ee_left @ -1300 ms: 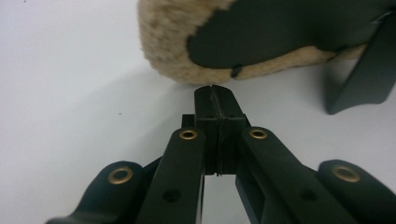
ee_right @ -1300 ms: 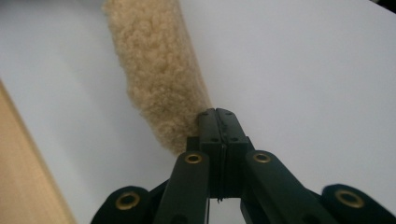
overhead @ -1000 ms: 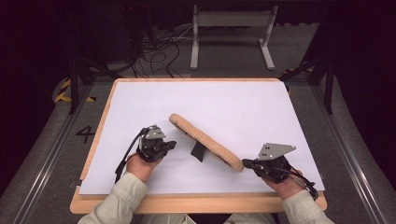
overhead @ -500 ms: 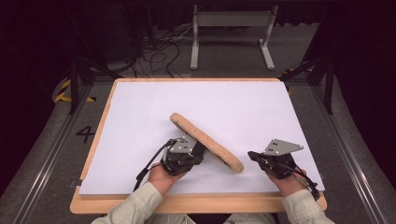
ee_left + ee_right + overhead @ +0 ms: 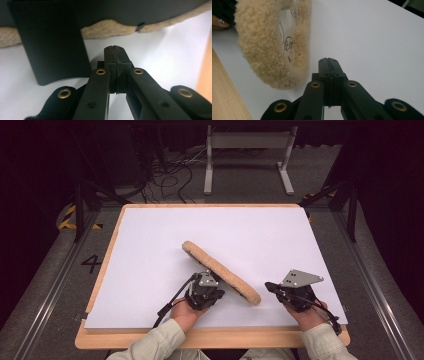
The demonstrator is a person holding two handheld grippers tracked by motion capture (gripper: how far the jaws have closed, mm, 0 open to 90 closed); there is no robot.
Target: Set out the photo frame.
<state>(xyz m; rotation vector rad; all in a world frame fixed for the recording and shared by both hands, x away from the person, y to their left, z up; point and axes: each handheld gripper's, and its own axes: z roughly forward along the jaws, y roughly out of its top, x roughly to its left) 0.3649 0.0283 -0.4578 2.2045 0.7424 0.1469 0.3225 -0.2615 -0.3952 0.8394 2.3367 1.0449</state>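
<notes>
**Closing in on the propped fleece-rimmed frame**

Low centre of the high view, the left gripper (image 5: 209, 287), jaws clenched on nothing, sits beside the frame's (image 5: 220, 271) black stand (image 5: 51, 47). The right gripper (image 5: 272, 287), likewise clenched, waits near the frame's lower end. Next: release jaws, then grasp.

**Cream fleece, black metal, white sheet**

The fleece pad (image 5: 220, 271) is tan-cream all round its woolly rim, and in the right gripper view its inner face (image 5: 287, 37) is white with small black line drawings and lettering. Its back panel and stand (image 5: 50, 45) are matt black. The left gripper (image 5: 115, 53) and the right gripper (image 5: 328, 65) are black with brass-coloured rivets; the right one carries a grey plate (image 5: 300, 278). The sheet (image 5: 150, 250) is plain white, on a light wooden board (image 5: 210, 339). The sleeves (image 5: 160, 342) are pale beige.
</notes>
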